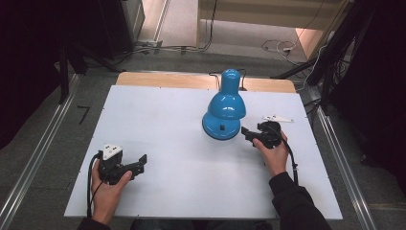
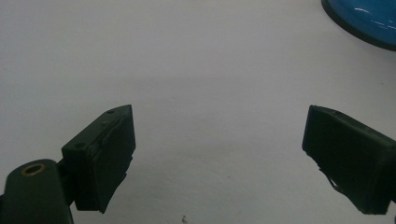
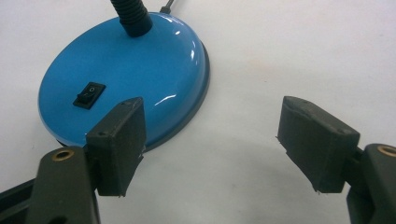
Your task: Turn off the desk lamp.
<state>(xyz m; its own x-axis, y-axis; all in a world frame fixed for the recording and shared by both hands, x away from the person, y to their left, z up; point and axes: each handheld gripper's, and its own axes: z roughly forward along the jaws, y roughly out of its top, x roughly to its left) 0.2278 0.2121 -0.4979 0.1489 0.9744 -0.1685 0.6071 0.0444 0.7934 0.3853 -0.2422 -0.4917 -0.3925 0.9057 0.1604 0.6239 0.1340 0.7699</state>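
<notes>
A blue desk lamp (image 1: 225,108) stands right of centre on the white table (image 1: 158,120), its shade bent down over its round base (image 1: 219,129). My right gripper (image 1: 247,135) sits just right of the base, open and pointing at it. In the right gripper view the glossy base (image 3: 126,74), its black rocker switch (image 3: 88,93) and its black flexible neck (image 3: 131,16) lie just beyond my open right gripper (image 3: 215,140). My left gripper (image 1: 141,164) rests near the front left, open and empty. In the left gripper view the left gripper (image 2: 219,154) stands open, with the base's edge (image 2: 364,18) far off.
A wooden strip (image 1: 163,79) runs along the table's back edge. Metal rails (image 1: 38,153) line the floor on both sides, and cables (image 1: 275,47) lie on the floor behind. Bare white table surface lies between the two grippers.
</notes>
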